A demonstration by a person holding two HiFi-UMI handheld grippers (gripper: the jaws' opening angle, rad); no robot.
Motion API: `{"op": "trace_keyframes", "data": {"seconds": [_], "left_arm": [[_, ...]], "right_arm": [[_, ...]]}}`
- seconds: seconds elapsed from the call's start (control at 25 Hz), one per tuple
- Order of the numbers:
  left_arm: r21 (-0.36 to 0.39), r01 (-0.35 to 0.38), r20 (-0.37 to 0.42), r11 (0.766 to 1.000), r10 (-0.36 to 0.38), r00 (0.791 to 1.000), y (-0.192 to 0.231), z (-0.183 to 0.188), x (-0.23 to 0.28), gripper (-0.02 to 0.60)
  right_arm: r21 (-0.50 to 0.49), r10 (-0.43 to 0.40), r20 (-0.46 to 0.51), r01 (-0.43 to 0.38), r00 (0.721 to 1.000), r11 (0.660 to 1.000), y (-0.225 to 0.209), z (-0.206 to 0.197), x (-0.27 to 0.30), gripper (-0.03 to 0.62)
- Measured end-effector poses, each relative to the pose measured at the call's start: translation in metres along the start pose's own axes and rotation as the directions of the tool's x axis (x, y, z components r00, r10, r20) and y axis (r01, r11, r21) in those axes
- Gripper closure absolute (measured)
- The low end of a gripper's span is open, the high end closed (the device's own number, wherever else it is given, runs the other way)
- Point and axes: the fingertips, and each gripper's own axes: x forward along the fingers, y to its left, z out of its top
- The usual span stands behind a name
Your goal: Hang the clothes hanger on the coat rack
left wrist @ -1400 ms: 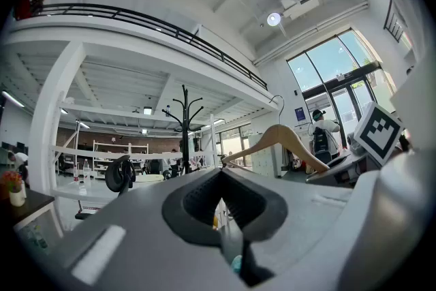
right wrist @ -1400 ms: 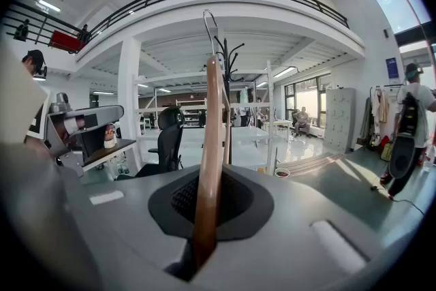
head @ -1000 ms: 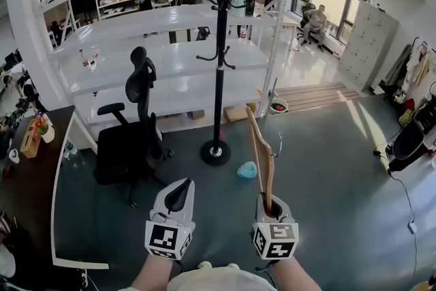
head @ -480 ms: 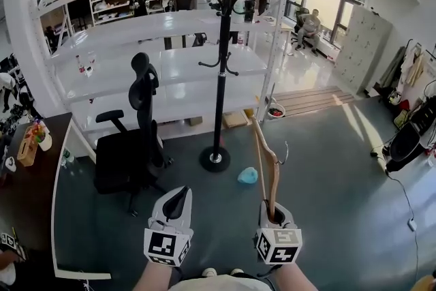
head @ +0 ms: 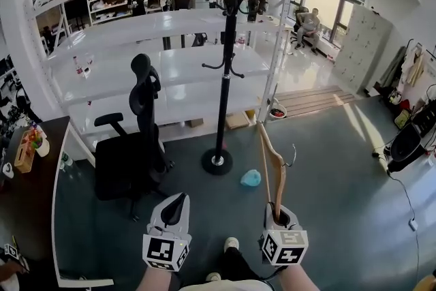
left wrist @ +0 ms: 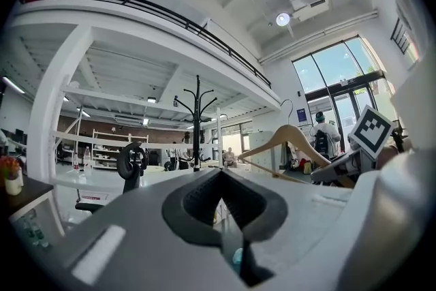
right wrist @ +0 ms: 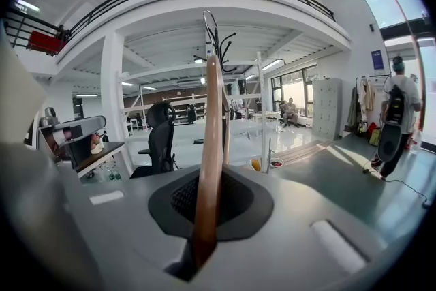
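We judge this to be the carrying step: the hanger is in hand but not yet at the rack, and the hanging itself has not begun. The right gripper [head: 276,213], at the lower right of the head view, has its jaws clamped on one end of the wooden clothes hanger [right wrist: 210,146]. The hanger stands up out of the jaws and leans away toward the middle of the frame. In the right gripper view the wood runs from the bottom centre, between the jaws, straight up the picture. Its wire hook [right wrist: 208,20] sits at the far top end.

The coat rack [head: 225,78] stands upper centre in the head view, well apart from the hanger, with its round base on the floor beyond a small teal object [head: 251,178]. An office chair [head: 136,140] sits to the left of it.

The left gripper [head: 176,204], lower left, has its jaws together on nothing.

Next, we think, the hanger must be brought closer and raised, with the hook turned toward one of the rack's upper arms so that it can drop over it
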Motion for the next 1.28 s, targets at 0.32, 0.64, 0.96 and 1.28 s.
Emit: {"op": "trace_keyframes", "data": {"seconds": [0.32, 0.64, 0.96, 1.28], "left_arm": [[0.012, -0.025, -0.009, 1.000, 0.025, 1.000, 0.032, -0.008, 0.064, 0.581], [0.030, -0.050, 0.018, 0.998, 0.049, 0.999, 0.055, -0.003, 0.168, 0.581], [0.046, -0.060, 0.039, 0.997, 0.058, 0.998, 0.068, 0.002, 0.252, 0.581], [0.046, -0.063, 0.033, 0.997, 0.062, 0.998, 0.094, -0.001, 0.308, 0.581]], "right_arm": [[-0.002, 0.002, 0.002, -0.002, 1.000, 1.000, -0.025, 0.029, 0.074, 0.566], [0.011, 0.010, 0.021, -0.010, 1.000, 1.000, -0.069, 0.073, 0.166, 0.566], [-0.022, 0.007, 0.043, -0.006, 0.999, 1.000, -0.117, 0.116, 0.239, 0.567], [-0.007, 0.011, 0.042, -0.010, 0.999, 1.000, -0.135, 0.150, 0.302, 0.566]]}}
